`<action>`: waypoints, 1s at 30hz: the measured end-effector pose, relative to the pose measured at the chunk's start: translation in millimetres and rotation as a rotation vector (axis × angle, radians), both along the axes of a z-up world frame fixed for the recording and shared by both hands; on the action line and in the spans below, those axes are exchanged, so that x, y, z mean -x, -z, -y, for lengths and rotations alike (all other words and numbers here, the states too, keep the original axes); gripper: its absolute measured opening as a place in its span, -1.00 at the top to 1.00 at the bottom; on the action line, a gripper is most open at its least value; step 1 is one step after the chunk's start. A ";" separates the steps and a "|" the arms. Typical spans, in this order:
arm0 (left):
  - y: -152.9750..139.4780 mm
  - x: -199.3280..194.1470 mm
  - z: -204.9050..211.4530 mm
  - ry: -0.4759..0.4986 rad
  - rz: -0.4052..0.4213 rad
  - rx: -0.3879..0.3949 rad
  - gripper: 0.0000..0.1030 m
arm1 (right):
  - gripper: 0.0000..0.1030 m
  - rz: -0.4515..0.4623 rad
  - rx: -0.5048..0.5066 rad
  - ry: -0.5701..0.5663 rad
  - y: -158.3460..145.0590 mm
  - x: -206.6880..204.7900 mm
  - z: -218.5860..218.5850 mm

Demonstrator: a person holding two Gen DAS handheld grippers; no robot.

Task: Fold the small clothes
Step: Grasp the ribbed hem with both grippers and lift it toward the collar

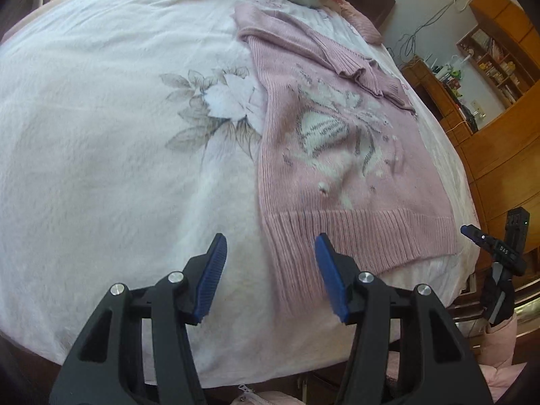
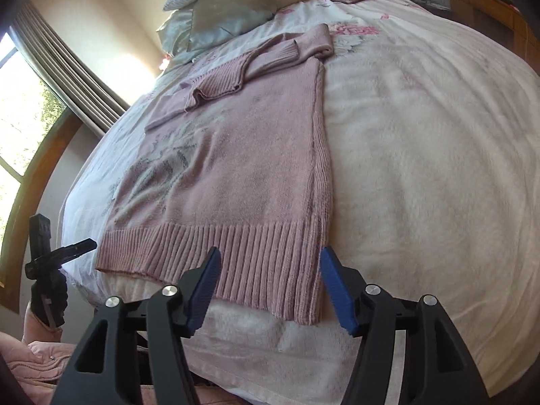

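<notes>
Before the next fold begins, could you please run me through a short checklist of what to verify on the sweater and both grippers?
1. Left gripper empty, jaws apart: ok.
2. Right gripper empty, jaws apart: ok.
3. Pink sweater lying flat on the white bedspread, hem nearest the grippers: ok.
4. Sleeves folded in across the upper body: ok, though one cuff is bunched.
5. Each gripper lined up with a hem corner: ok; the left sits by the hem's left corner, the right over its right corner.
6. Nothing lying on the sweater's body: ok in both views.
</notes>
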State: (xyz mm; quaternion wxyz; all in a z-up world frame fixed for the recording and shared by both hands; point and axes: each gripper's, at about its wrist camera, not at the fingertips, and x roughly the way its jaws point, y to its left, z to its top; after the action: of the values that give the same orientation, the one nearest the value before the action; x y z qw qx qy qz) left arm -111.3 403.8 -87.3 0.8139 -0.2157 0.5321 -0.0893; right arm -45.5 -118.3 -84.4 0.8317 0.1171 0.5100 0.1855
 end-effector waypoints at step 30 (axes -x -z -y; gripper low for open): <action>45.6 -5.6 29.1 -0.011 -0.126 0.295 0.82 | 0.44 -0.072 -0.123 -0.025 34.6 -4.8 11.6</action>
State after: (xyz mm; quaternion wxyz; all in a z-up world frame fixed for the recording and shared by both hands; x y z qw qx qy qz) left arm -105.6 374.6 -133.0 0.7389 -0.3408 0.5621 -0.1484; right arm -40.8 -129.9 -119.0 0.8018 0.1681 0.5286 0.2224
